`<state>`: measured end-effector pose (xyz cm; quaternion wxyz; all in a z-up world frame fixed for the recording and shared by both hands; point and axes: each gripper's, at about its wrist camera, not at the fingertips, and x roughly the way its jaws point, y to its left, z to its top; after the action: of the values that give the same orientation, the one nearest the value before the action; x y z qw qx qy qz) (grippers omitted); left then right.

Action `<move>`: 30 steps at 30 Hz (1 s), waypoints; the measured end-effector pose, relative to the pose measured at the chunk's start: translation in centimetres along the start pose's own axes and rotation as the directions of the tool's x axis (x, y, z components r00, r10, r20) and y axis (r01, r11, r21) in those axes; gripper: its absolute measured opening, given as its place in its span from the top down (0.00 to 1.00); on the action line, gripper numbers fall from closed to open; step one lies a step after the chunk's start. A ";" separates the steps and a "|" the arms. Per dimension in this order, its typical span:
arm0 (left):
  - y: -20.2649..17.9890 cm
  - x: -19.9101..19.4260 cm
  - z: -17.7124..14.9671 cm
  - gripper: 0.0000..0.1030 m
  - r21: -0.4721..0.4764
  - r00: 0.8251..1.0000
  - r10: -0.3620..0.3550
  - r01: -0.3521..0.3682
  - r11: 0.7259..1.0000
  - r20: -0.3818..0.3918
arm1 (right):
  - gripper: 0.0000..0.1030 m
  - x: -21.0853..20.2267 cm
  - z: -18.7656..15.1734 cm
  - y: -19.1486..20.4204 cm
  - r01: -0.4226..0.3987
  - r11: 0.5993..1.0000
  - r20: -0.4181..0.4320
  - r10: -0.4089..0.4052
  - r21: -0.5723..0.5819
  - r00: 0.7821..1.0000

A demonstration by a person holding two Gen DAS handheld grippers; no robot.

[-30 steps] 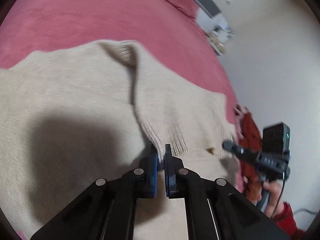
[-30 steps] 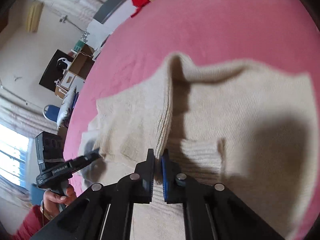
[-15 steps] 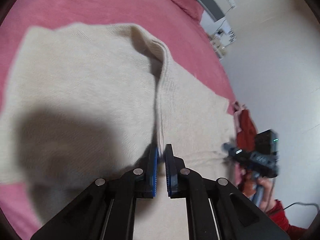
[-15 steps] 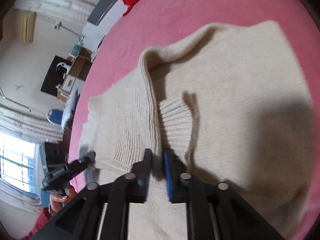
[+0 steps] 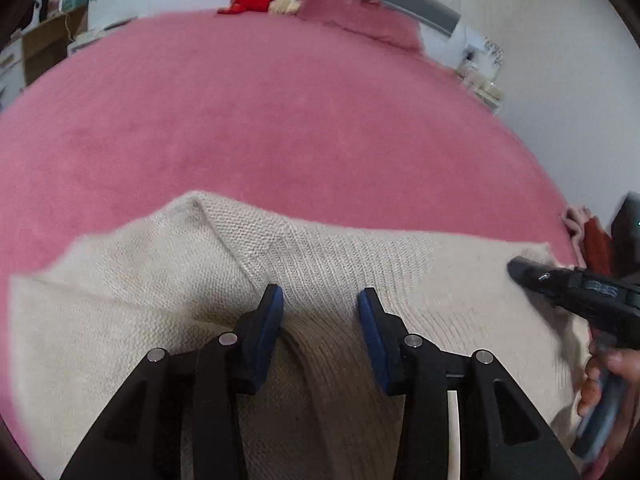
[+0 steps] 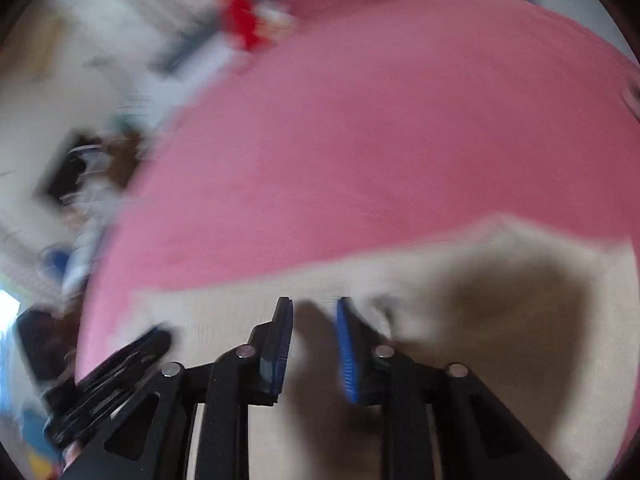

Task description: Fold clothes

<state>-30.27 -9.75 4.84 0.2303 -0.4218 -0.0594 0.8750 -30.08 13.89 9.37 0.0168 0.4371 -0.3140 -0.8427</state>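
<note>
Pink bed (image 5: 320, 128) carries the cream sweater (image 5: 360, 264), lying crosswise under both grippers. Left gripper (image 5: 320, 304) jaws, just opened, straddle its folded sleeve without pinching. Right gripper (image 6: 314, 320), beside the sweater's right end, shows parted, empty jaws.
</note>
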 end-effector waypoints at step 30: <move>-1.5 -24.8 -26.7 0.24 0.290 0.981 0.130 -0.084 0.953 -0.146 | 0.75 -21.4 -31.7 -3.3 0.278 0.853 -0.072 -0.343 -0.442 0.937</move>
<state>4.06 -22.06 5.89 0.2442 -0.4576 0.1080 0.8481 7.64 6.76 9.79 -0.0017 0.5290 -0.0460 -0.8474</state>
